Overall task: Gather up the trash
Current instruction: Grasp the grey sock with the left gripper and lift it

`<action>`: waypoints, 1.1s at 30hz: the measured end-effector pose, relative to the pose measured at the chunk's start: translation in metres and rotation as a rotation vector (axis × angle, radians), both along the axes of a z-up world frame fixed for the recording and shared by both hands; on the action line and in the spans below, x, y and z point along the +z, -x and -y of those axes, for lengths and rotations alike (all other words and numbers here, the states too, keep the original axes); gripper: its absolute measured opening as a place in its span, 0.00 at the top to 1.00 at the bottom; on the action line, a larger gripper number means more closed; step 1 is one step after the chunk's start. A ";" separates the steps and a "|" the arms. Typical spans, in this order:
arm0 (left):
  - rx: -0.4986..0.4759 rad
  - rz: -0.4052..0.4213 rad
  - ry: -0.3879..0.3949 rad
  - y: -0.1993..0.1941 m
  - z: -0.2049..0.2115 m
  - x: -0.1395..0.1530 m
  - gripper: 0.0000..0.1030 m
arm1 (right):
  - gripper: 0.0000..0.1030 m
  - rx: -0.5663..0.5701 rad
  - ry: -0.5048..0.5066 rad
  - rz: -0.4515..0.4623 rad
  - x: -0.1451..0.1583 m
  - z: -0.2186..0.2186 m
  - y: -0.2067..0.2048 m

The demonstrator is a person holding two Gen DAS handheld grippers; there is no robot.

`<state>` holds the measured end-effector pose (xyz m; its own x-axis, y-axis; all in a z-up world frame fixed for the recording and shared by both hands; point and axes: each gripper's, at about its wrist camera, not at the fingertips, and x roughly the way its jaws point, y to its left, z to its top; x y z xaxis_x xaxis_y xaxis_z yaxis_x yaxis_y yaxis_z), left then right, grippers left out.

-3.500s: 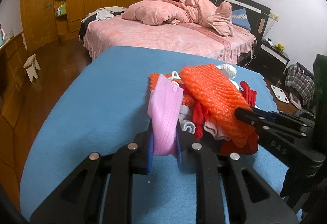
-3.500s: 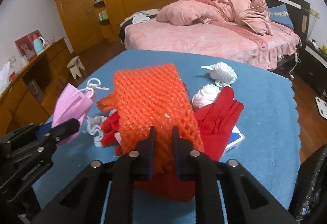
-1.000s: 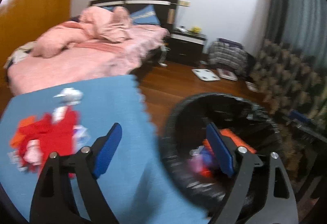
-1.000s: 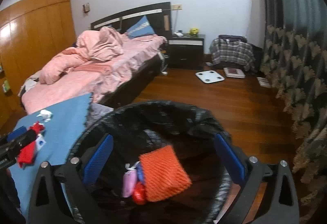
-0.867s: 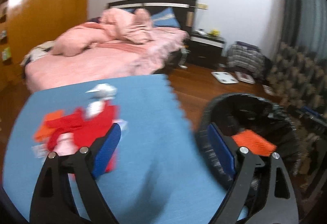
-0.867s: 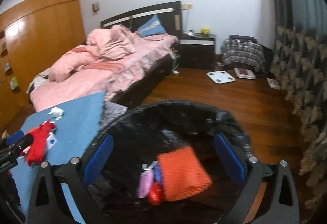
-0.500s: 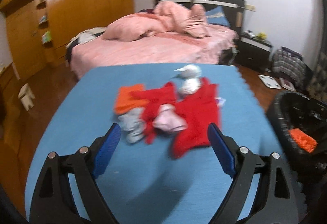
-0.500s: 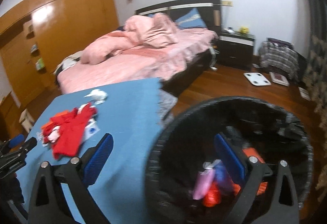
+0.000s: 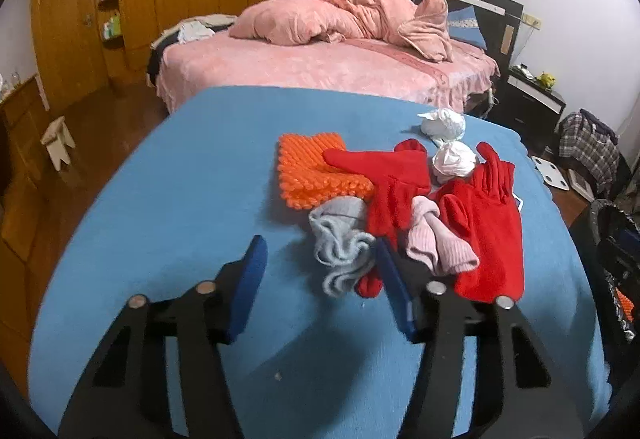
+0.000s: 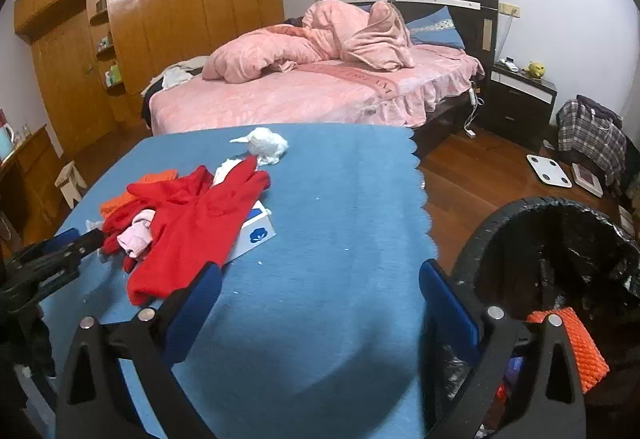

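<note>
On the blue mat (image 9: 180, 199) lies a heap: an orange foam net (image 9: 316, 171), red gloves (image 9: 400, 179), a pink sock (image 9: 436, 239), a grey sock (image 9: 340, 239) and two white tissue wads (image 9: 444, 123). My left gripper (image 9: 320, 275) hangs over the heap's near edge. Its jaws are closing, with the grey sock between the tips and the pads clear of it. My right gripper (image 10: 320, 299) is open and empty above bare mat. At the right stands the black-lined bin (image 10: 500, 223), with an orange net (image 10: 568, 343) in it.
A white and blue box (image 10: 256, 231) pokes out from under the red glove (image 10: 192, 223). The mat's jagged edge (image 10: 424, 199) borders wooden floor. Behind stand a pink bed (image 10: 320, 95), a wardrobe (image 10: 160, 19), a small stool (image 9: 56, 143) and a scale (image 10: 548, 167).
Both cameras swung from the bin back to the mat. The pink mask and orange net held earlier now lie in the bin. The left jaws are narrower than half a second ago.
</note>
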<state>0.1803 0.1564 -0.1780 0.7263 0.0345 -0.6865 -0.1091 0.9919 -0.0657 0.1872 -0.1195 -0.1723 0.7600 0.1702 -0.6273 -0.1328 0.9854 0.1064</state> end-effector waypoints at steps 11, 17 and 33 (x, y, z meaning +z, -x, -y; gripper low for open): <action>-0.047 -0.010 0.073 0.003 0.001 -0.022 0.88 | 0.06 0.003 0.035 -0.013 -0.017 -0.012 -0.002; -0.022 0.008 0.073 0.009 0.001 -0.016 0.89 | 0.06 -0.005 0.054 -0.041 -0.032 -0.019 -0.004; 0.012 0.021 0.060 0.050 -0.028 0.000 0.89 | 0.06 0.044 0.027 -0.022 -0.022 -0.036 -0.009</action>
<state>0.1300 0.1847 -0.1776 0.7404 0.0029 -0.6722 -0.1195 0.9846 -0.1273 0.1958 -0.0840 -0.1939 0.7385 0.1859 -0.6481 -0.1737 0.9812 0.0835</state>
